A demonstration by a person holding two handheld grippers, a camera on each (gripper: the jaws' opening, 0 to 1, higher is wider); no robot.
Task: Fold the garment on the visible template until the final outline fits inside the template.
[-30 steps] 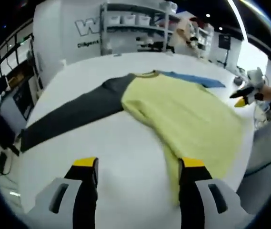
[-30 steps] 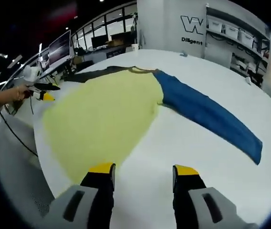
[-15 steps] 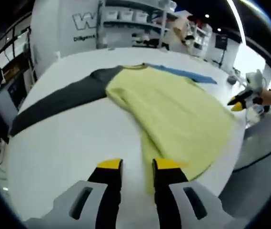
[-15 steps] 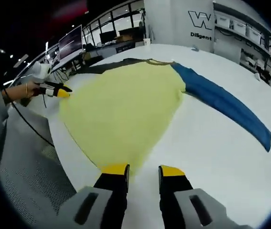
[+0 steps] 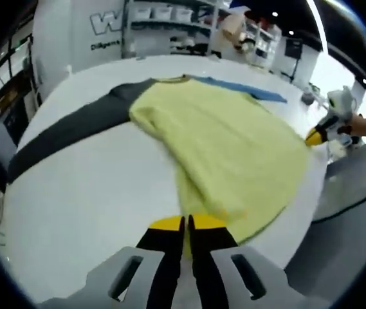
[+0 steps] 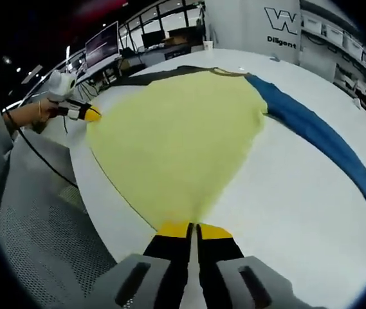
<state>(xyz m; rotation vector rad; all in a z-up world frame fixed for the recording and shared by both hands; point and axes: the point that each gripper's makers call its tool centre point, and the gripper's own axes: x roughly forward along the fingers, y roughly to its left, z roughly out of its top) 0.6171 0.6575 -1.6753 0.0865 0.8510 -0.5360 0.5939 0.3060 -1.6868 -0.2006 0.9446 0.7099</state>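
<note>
Left gripper (image 5: 184, 226) jaws pinch the garment (image 5: 224, 145) hem.

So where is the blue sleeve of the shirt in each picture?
Left gripper view: the long blue sleeve lies far off, near the top, past the yellow shirt body.
Right gripper view: the blue sleeve runs down the right side, beside the yellow body.
Shared landmark: the shirt's neckline, where the blue sleeve starts.
</note>
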